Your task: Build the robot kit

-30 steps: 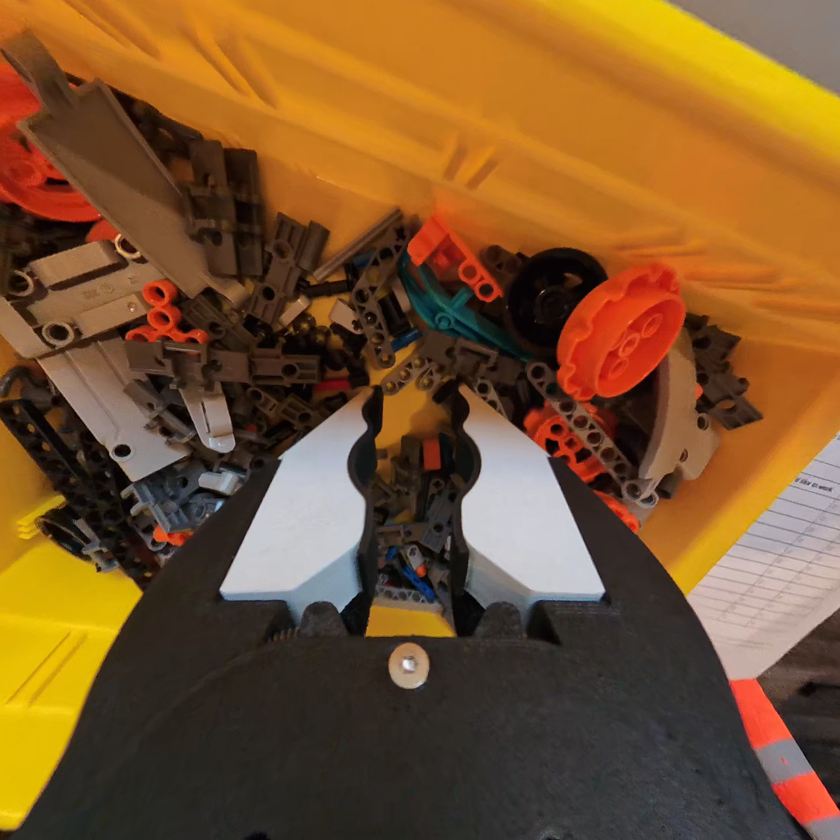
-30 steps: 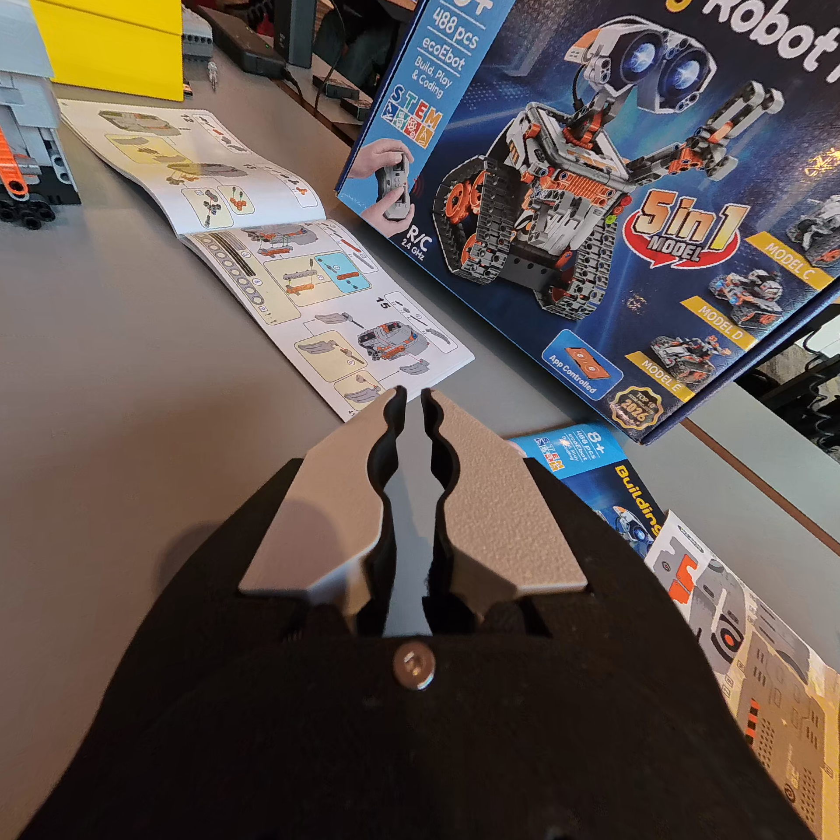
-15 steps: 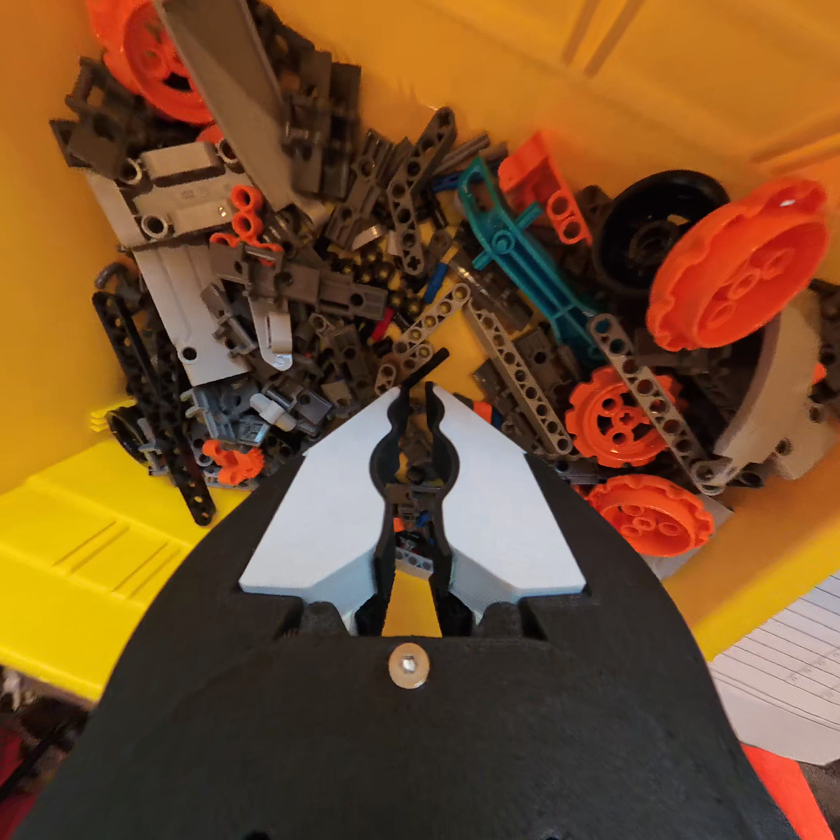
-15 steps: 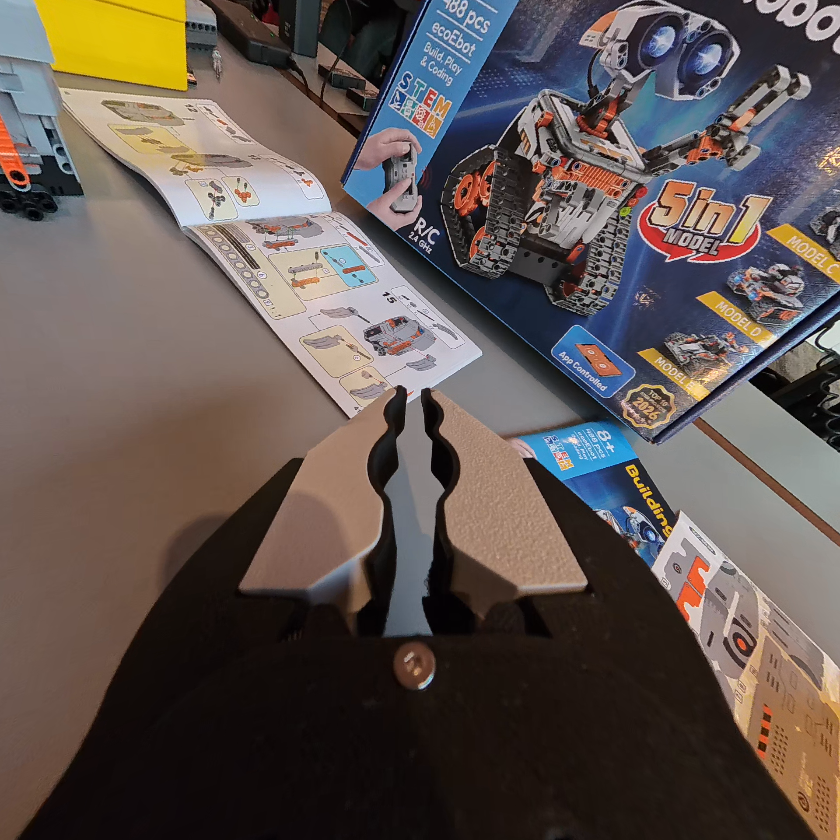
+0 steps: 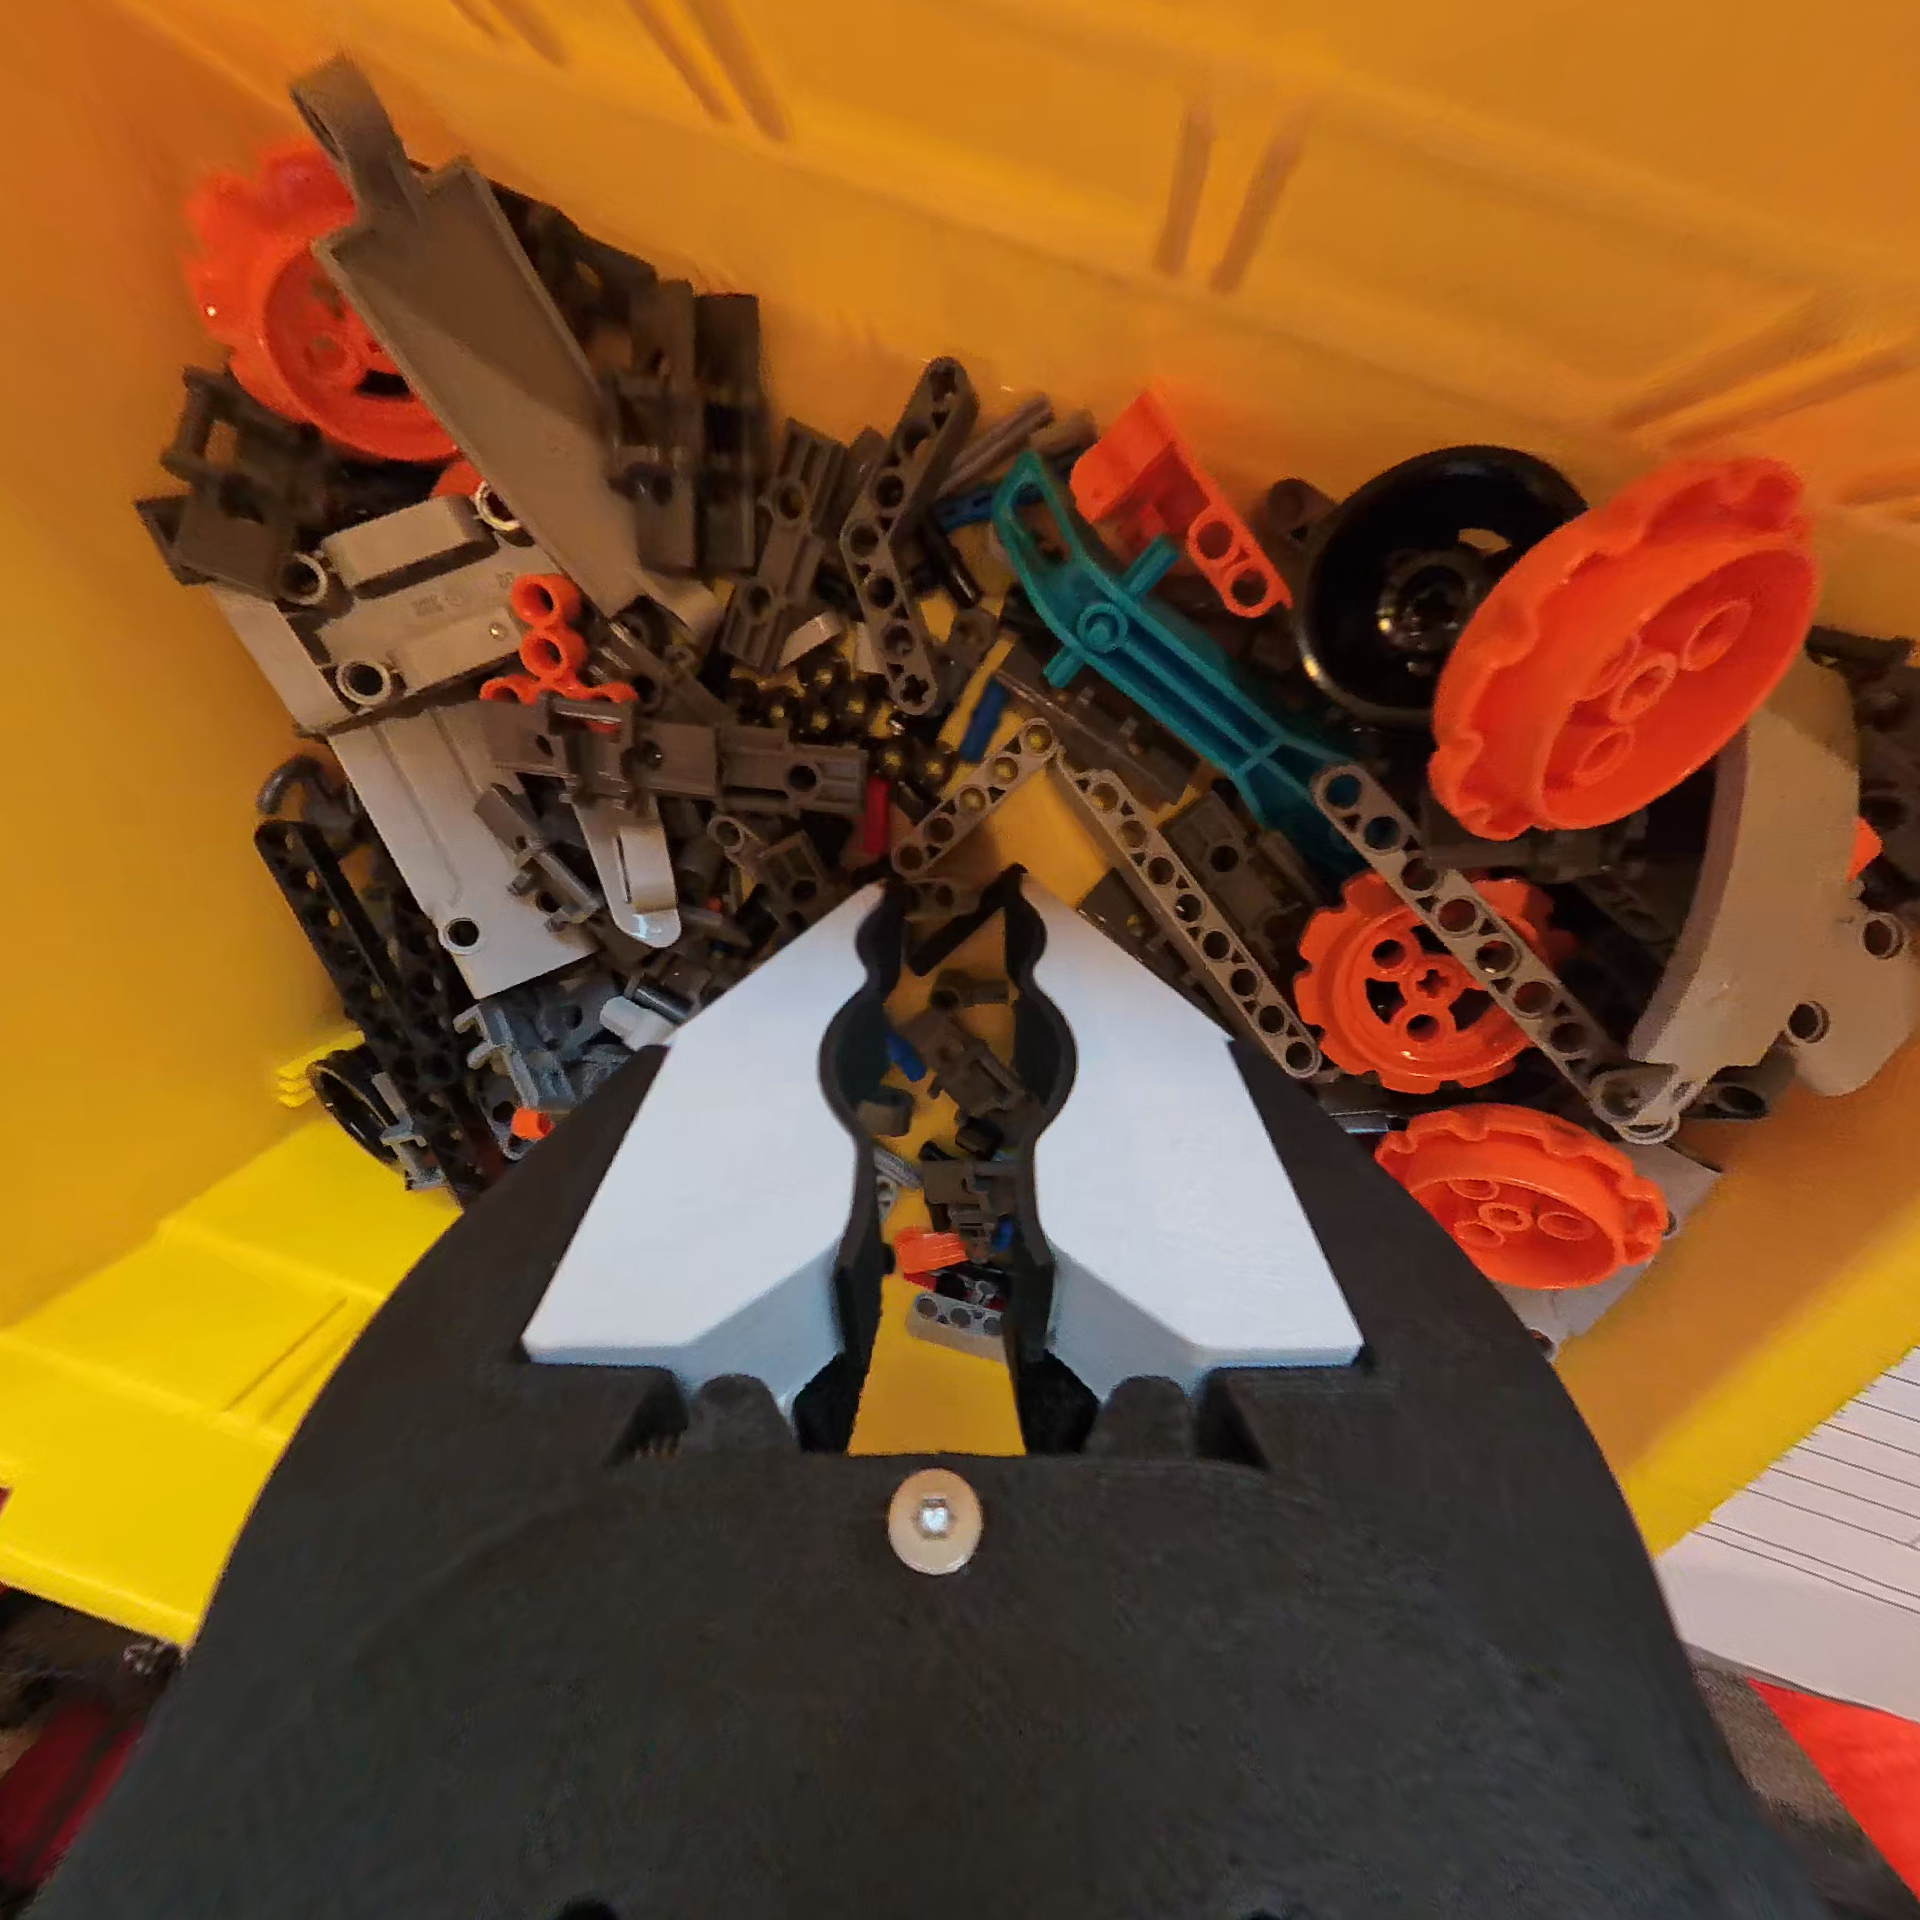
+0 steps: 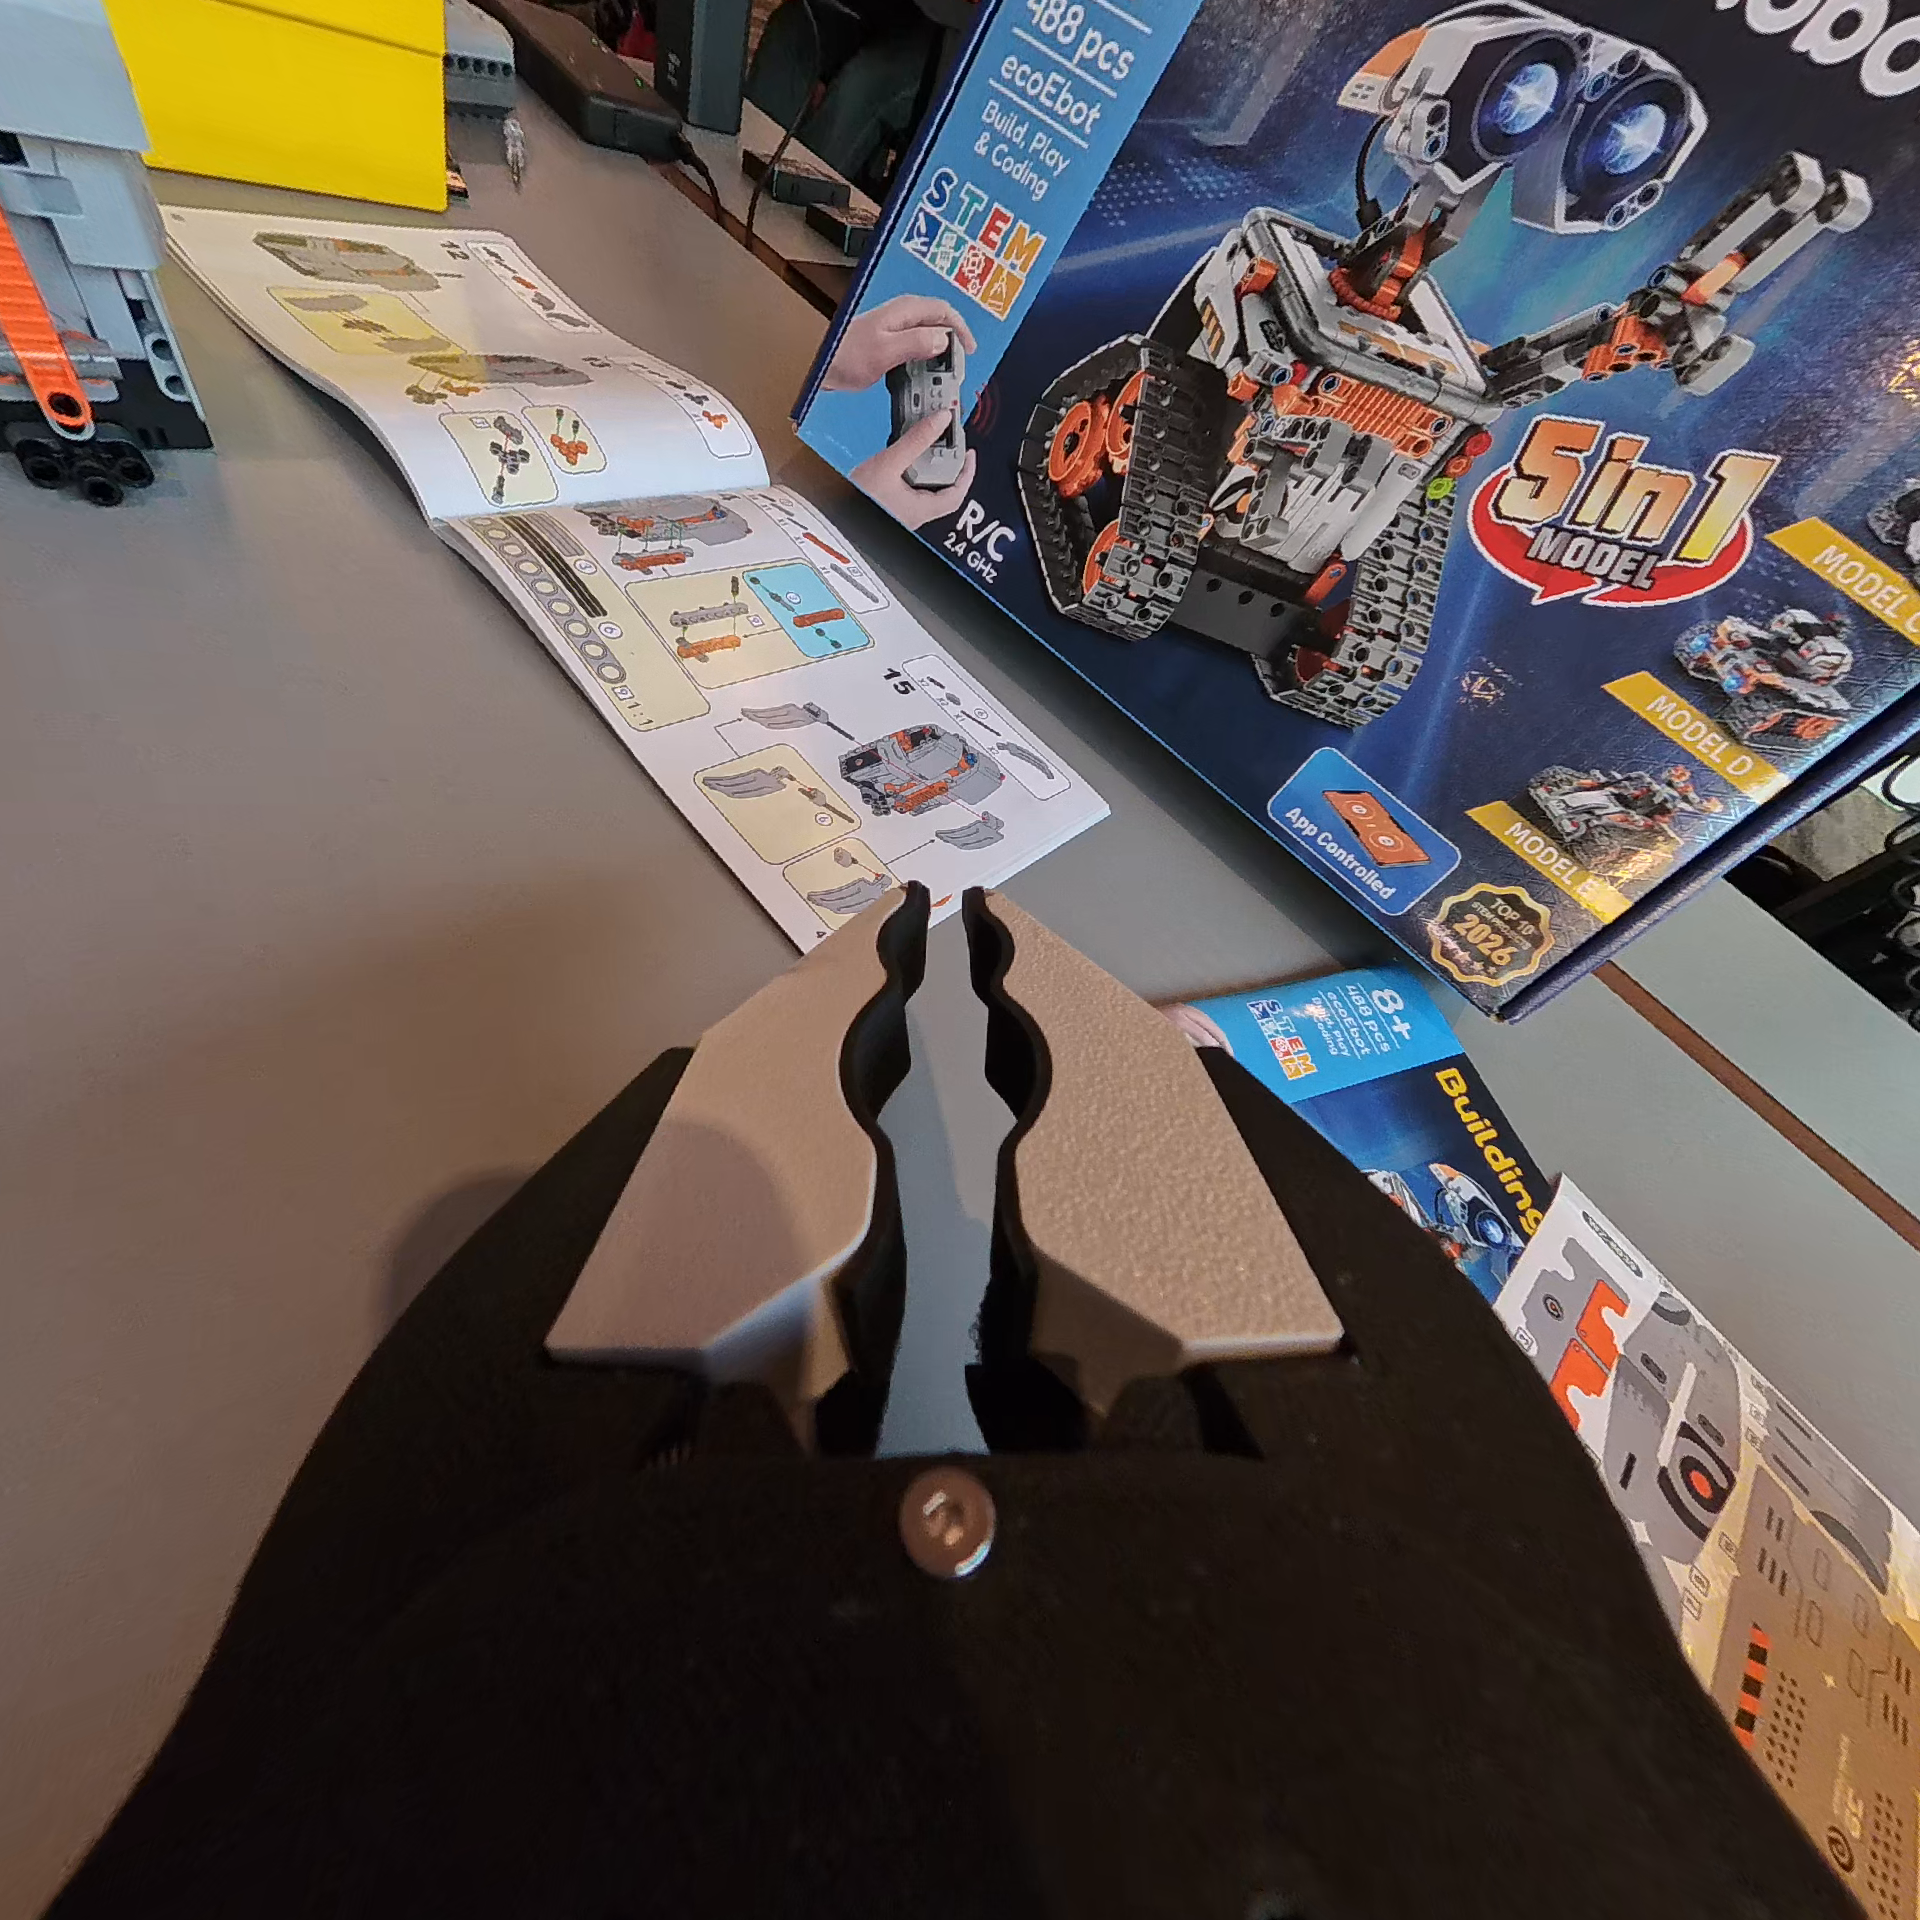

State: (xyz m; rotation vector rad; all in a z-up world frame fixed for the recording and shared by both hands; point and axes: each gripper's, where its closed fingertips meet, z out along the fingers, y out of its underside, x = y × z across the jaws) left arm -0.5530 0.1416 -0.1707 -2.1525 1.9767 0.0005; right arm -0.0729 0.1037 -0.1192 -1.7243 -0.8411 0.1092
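My left gripper hangs inside a yellow bin, over a heap of grey, black and orange building pieces. Its jaws stand apart. A thin black piece slants between the fingertips and reaches the right tip; I cannot tell whether it is pinched. Small dark pieces show through the gap. A grey holed beam lies just right of the tips. My right gripper is empty and nearly closed, with a narrow slit. It hovers above a grey table, at the near corner of an open instruction booklet.
The bin holds a big orange wheel, a black tyre, a teal piece and a grey panel. A large blue toy box stands at the right. A part-built grey model is at the far left. A blue leaflet lies beside the gripper. The left gripper's tips are roughly 50 centimeters from the right gripper's.
My left jaws closed to a narrow gap half a second ago and have since widened, and the gripper shifted over the heap. The right gripper drifted slightly; its jaws kept the same gap.
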